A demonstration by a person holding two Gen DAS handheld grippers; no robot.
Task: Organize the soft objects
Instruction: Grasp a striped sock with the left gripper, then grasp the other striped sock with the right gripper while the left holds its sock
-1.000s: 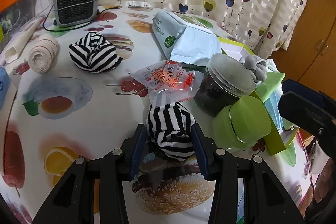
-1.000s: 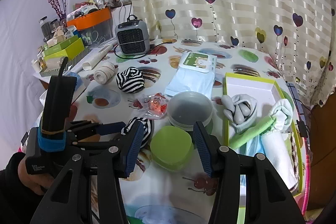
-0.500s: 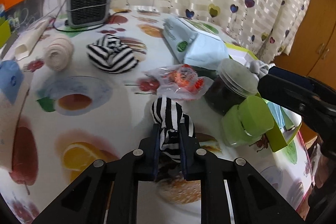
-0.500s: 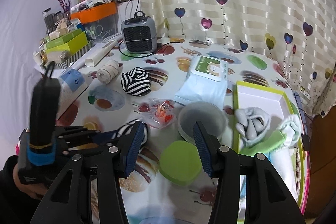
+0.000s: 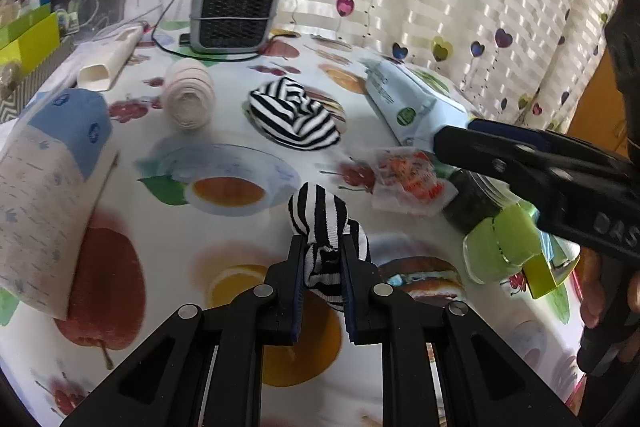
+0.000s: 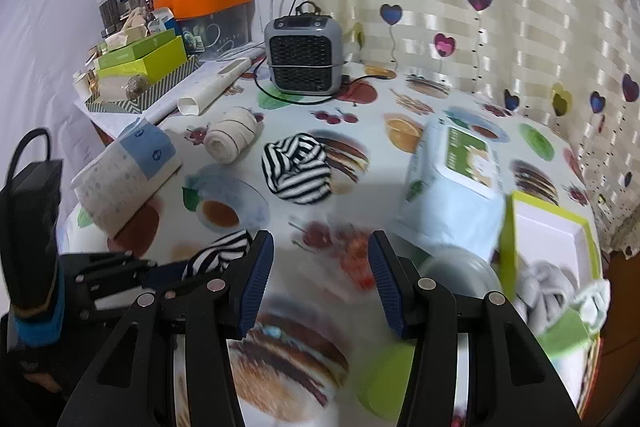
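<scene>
Here the left hand-held gripper (image 5: 320, 267) pinches the striped sock (image 5: 324, 223) between its fingers.

A black-and-white striped sock ball (image 5: 322, 227) sits squeezed between blue pads, bulging above them. A second striped bundle (image 5: 294, 121) lies loose, flattened on the tablecloth farther back.
</scene>
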